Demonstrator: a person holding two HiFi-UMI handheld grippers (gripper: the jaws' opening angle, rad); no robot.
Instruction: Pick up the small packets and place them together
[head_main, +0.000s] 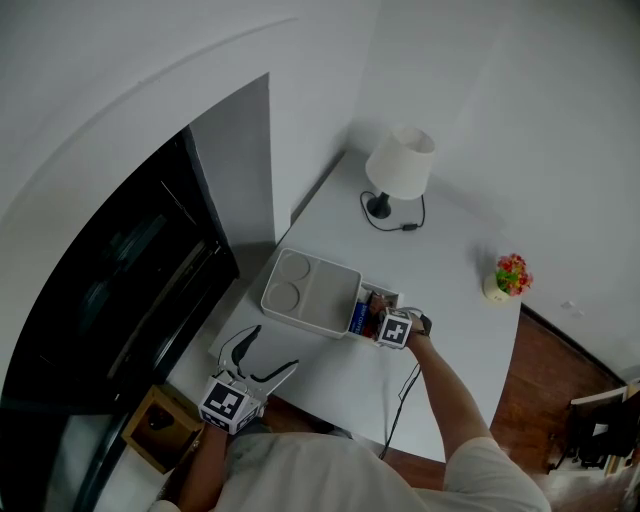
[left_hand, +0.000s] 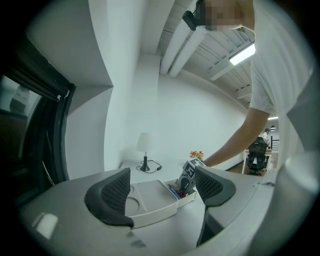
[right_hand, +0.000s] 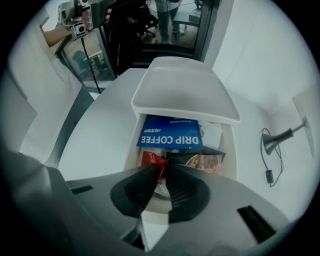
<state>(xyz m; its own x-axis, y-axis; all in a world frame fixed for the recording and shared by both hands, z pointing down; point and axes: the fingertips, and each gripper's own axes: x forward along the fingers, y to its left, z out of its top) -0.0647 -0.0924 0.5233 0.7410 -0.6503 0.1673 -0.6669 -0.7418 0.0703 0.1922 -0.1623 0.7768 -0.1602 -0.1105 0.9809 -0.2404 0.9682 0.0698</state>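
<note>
right gripper: we see jaws pinched on red packet in end compartment of white tray, its lower part hidden by the pads | blue drip coffee packet just behind; brown packet half covered | left gripper: jaws apart, nothing between

Between the tips of the right tongs shows a glossy red packet. Just beyond them lies a blue packet with white lettering, and beside it a brown packet with a pinkish print. The tray and the table are white. The left tongs carry black, finely dotted pads.
</note>
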